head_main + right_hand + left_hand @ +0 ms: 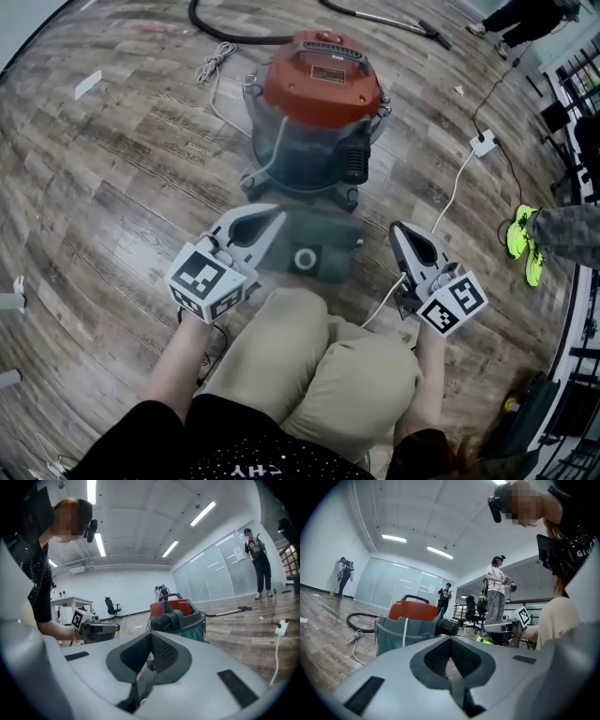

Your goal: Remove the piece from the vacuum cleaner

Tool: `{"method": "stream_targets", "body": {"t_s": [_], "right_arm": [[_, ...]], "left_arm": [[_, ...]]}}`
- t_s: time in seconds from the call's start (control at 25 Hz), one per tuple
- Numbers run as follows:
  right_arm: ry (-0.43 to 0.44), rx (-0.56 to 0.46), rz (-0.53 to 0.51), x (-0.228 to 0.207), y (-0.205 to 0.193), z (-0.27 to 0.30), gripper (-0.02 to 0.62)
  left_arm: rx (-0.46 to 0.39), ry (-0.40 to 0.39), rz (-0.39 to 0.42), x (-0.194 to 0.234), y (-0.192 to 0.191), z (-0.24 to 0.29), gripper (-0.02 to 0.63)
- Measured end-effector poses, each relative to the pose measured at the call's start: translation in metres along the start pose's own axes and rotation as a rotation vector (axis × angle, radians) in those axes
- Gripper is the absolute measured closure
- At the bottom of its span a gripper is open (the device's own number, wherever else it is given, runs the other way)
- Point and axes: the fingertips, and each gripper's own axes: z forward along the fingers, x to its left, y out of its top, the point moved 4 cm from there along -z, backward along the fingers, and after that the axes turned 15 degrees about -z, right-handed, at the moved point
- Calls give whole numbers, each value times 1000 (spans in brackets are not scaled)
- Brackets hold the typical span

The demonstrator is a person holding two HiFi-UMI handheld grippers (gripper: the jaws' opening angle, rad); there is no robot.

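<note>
Left gripper (274,216): we hold it low near the floor. Its 2 jaws are pressed together and nothing is between them. Its tip is at the left edge of the grey piece, and we cannot tell if it touches.
Right gripper (397,228): its 2 jaws are pressed together too, with nothing in them. It sits to the right of the grey piece, a bit apart from it.
Vacuum cleaner (314,122): it stands upright on the floor in front of us. It has a red lid (322,80) on a see-through grey tub. A black ribbed port (354,161) sticks out toward us.
Grey piece (323,246): it lies low at the foot of the vacuum cleaner, between our 2 grippers. It has a round ring on top and looks blurry.
White cord (277,141): it hangs down the front of the tub.
Black hose (225,35): it curls on the floor behind the vacuum cleaner.
Floor (112,187): brown wood planks.
Knees (319,361): ours, in tan trousers, just behind the grey piece.
Shoes (521,242): bright yellow-green, on another person at the right.
</note>
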Motion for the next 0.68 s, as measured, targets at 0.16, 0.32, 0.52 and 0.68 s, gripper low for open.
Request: {"method": "stream_targets", "body": {"t_s": [0.16, 0.32, 0.52, 0.68], "right_arm": [[-20, -8, -10, -1, 5, -3, 586], [-23, -6, -10, 0, 5, -8, 584], [-22, -4, -5, 0, 1, -6, 586], [-16, -21, 13, 0, -1, -2, 585]], "left_arm": [[3, -8, 9, -2, -1, 0, 598], [10, -18, 9, -4, -3, 5, 598], [21, -23, 11, -3, -4, 7, 598], [31, -14, 13, 1, -7, 6, 598]]}}
